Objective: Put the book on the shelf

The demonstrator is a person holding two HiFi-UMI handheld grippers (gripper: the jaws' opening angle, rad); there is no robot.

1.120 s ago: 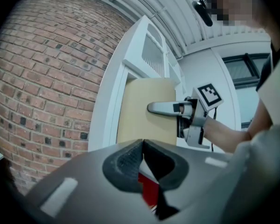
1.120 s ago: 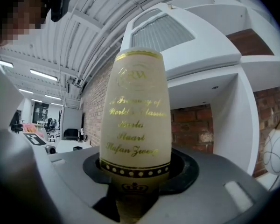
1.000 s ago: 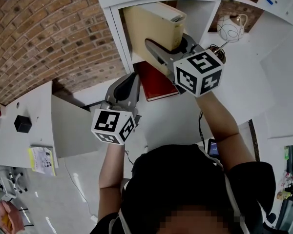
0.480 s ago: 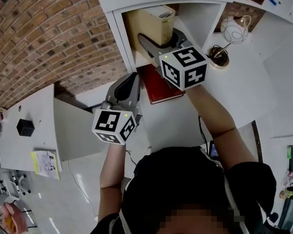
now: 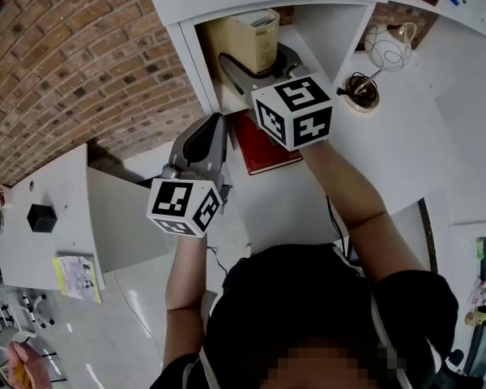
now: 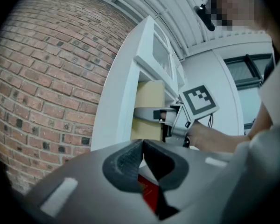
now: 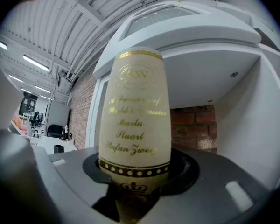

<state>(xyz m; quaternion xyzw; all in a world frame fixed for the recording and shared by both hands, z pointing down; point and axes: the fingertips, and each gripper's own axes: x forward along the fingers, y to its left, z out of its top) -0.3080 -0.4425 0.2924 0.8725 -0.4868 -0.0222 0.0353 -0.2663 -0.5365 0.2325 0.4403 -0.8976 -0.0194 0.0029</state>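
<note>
Book (image 7: 135,120) is standing upright between the fingers of the right gripper (image 7: 136,178), which are pinching the lower end of its cream spine, one finger on each cover. The book is sitting inside the open compartment of the white shelf (image 5: 189,63), near its left wall. The left gripper (image 6: 142,149) is hovering lower, outside the compartment, its fingers pressing together on nothing. A red book (image 5: 263,140) is lying beside it.
</note>
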